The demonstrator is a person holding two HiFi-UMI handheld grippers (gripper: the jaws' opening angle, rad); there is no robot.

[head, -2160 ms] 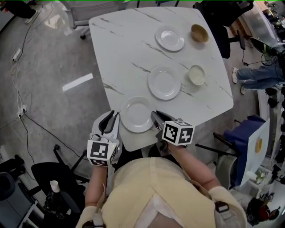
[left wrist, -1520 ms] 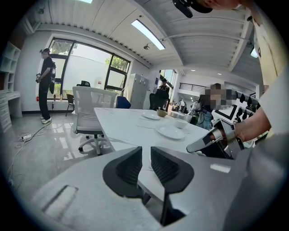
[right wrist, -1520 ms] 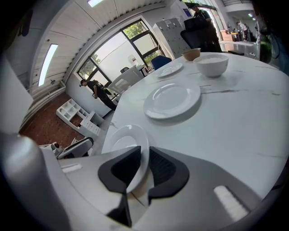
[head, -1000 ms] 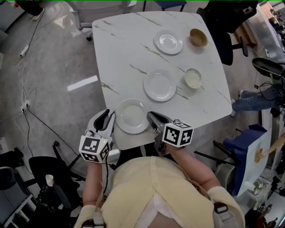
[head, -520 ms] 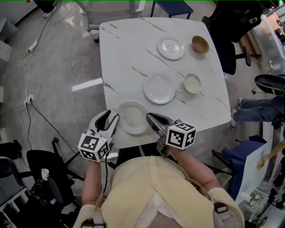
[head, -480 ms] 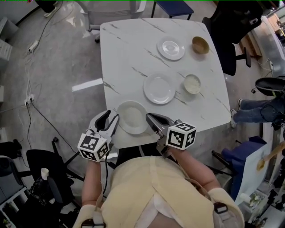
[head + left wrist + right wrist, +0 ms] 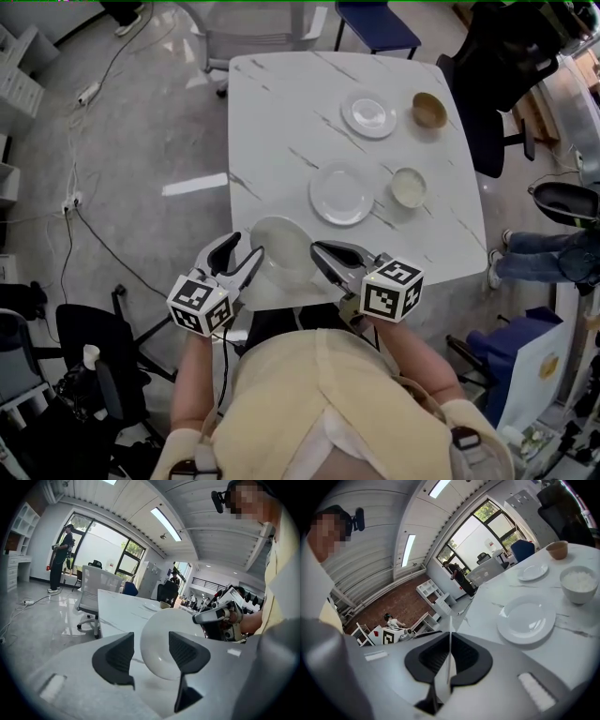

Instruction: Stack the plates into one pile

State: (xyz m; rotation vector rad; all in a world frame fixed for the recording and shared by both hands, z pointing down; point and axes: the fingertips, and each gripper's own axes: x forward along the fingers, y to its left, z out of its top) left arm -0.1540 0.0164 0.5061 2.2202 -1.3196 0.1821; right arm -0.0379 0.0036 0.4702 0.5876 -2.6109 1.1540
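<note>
The near white plate (image 7: 281,251) hangs tilted just above the table's front edge. My right gripper (image 7: 319,251) is shut on its right rim; in the right gripper view the plate (image 7: 450,641) shows edge-on as a thin line between the closed pads of that gripper (image 7: 450,653). My left gripper (image 7: 242,255) is at the plate's left side and its jaws have just been opening. In the left gripper view the plate (image 7: 161,639) sits just ahead of the open left gripper (image 7: 151,644), untouched by the pads. A second plate (image 7: 341,193) lies mid-table and a smaller one (image 7: 368,113) farther back.
A white bowl of rice (image 7: 410,187) stands right of the middle plate, and a brown bowl (image 7: 430,109) right of the far plate. The marble table (image 7: 281,112) has bare surface along its left half. Office chairs stand around it, and cables lie on the floor.
The near plate has come up off the table and tilted, held in the right gripper. The left gripper's jaws have spread wider beside it.
</note>
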